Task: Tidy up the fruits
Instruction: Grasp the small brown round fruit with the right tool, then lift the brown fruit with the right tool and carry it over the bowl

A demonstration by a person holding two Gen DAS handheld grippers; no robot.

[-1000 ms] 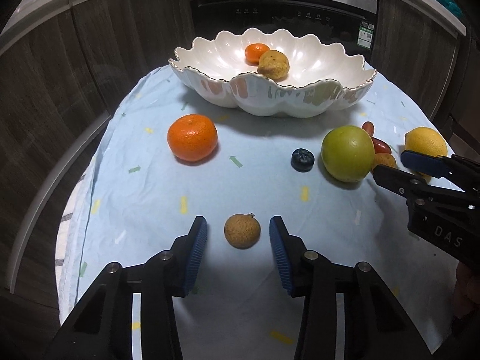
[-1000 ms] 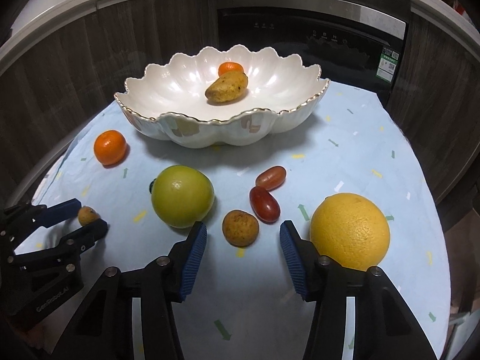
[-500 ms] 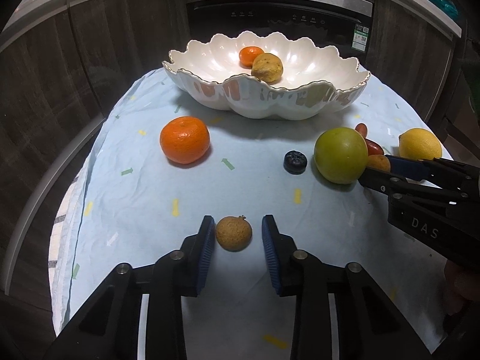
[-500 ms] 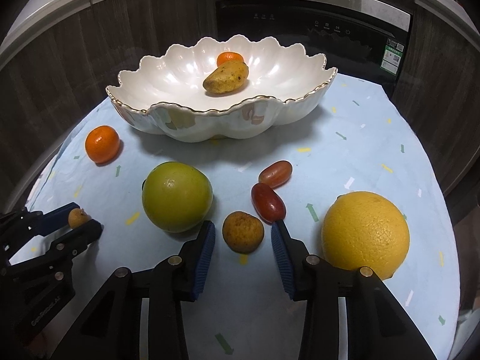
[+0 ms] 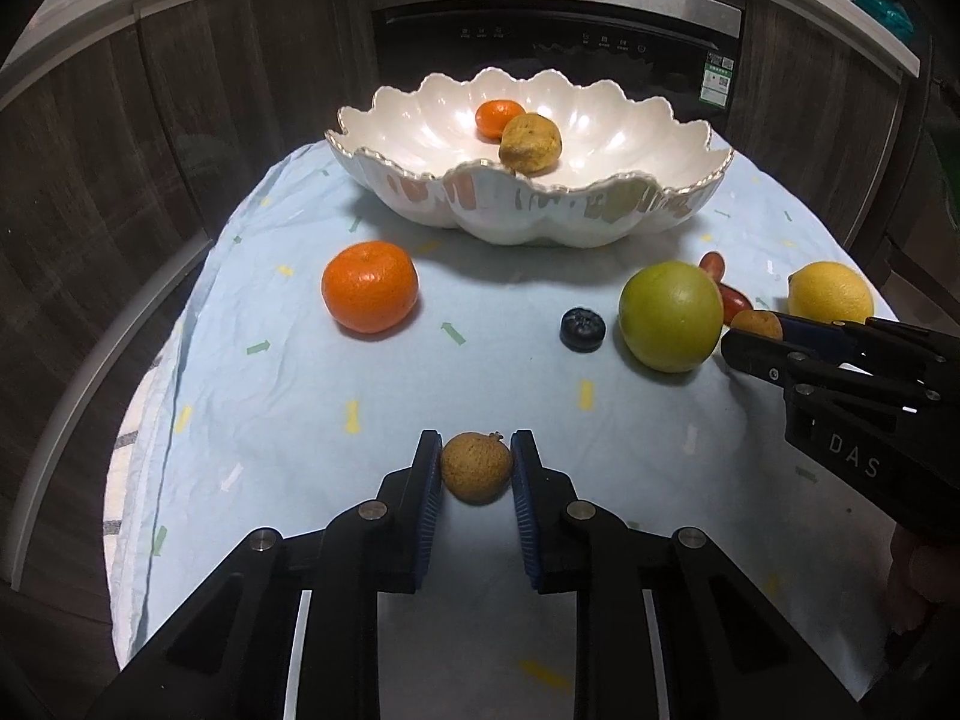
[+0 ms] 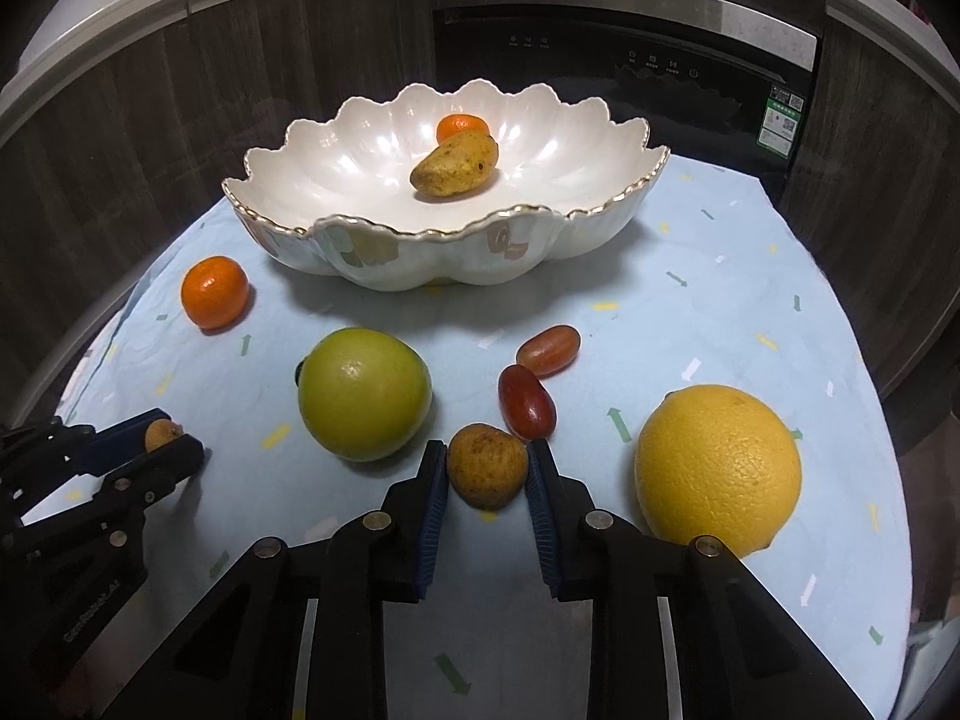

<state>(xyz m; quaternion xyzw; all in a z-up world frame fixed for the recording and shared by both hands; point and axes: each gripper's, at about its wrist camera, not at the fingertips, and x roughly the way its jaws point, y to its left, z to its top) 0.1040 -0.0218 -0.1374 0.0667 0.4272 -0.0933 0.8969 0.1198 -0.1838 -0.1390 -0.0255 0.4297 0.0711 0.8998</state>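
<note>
My left gripper point(image 5: 477, 468) is shut on a small brown longan point(image 5: 477, 467) low over the cloth. My right gripper point(image 6: 487, 468) is shut on a second brown longan point(image 6: 487, 467), which sits between a green apple point(image 6: 364, 393) and a large lemon point(image 6: 718, 471). A white scalloped bowl point(image 5: 540, 210) at the back holds a small orange point(image 5: 498, 117) and a yellow-brown mango point(image 5: 531, 143). The right gripper also shows in the left wrist view point(image 5: 759, 333), and the left gripper in the right wrist view point(image 6: 165, 441).
A tangerine point(image 5: 369, 287), a blueberry point(image 5: 582, 330) and two red grapes point(image 6: 527, 402) lie on the pale blue cloth point(image 5: 300, 420) over the round table. Dark cabinets and an oven point(image 5: 558, 30) stand close behind.
Both grippers have closed from open onto their longans. Both cameras have pulled back a little from the bowl.
</note>
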